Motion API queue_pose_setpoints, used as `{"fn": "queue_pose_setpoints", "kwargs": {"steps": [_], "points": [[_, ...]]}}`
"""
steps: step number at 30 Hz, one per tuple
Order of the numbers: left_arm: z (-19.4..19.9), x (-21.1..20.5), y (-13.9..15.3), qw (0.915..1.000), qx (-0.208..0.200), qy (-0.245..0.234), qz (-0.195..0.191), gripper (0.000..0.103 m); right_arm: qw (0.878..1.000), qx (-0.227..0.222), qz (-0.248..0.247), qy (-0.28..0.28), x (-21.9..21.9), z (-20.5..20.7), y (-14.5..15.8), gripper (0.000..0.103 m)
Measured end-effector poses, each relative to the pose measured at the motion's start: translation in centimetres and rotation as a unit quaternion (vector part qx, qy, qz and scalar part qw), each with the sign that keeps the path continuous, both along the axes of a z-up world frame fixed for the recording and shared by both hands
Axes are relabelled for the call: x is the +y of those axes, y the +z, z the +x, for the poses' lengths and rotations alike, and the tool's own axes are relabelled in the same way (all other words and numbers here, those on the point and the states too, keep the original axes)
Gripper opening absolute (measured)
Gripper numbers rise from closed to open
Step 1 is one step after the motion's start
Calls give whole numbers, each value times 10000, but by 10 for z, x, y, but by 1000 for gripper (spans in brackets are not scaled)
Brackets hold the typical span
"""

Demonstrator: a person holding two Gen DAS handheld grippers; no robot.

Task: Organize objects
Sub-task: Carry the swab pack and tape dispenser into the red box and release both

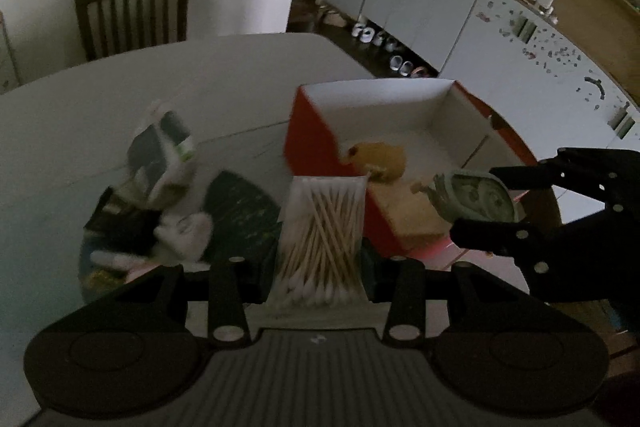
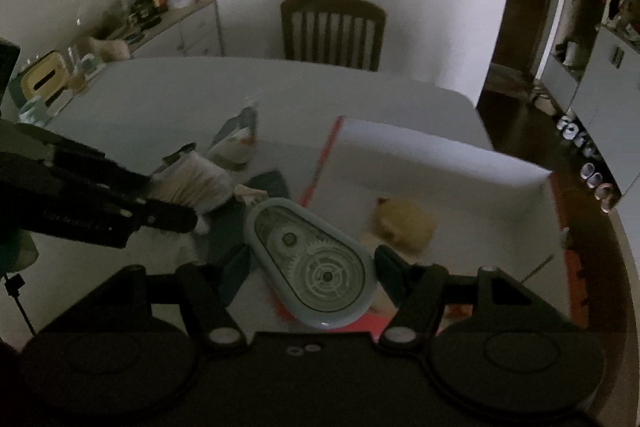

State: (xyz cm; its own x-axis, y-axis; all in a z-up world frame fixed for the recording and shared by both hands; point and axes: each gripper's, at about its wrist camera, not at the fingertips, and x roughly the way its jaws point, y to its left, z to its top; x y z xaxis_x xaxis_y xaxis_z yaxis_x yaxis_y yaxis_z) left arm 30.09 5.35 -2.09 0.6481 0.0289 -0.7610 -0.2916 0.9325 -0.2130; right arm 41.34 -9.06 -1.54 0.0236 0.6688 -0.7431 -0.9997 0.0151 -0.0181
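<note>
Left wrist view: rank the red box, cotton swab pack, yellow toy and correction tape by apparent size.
1. red box
2. cotton swab pack, inflated by nearness
3. and 4. correction tape and yellow toy look alike; unranked.

Red box (image 1: 308, 143) with white inside, pale green-grey tape dispenser (image 2: 316, 263) with see-through gears, white-tipped wooden cotton swabs (image 1: 320, 235), yellow toy (image 2: 404, 223), white surface (image 1: 160, 87)

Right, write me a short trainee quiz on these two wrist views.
1. What does the left gripper hold?
2. True or false: the red cardboard box with white inside is empty.
3. The right gripper holds: A) a grey-green teardrop-shaped correction tape dispenser; B) a spoon; C) a cup.

Key:
1. A clear packet of wooden cotton swabs.
2. False; a yellow rounded toy lies inside.
3. A.
</note>
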Motion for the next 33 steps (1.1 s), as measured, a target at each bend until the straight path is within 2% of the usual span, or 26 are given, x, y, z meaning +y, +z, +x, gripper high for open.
{"fn": "queue_pose_setpoints", "kwargs": {"steps": [17,24,33], "points": [[81,-66,0,9989,142,-293,343,41,9986,22,33,-536,-10,102,-5,68],[120,-81,-16,9968,428,-412,526,41,9968,47,-129,-788,3,137,-20,68],[166,-90,-36,9922,794,-597,759,41,9940,148,-386,-1009,31,162,-45,68]]}}
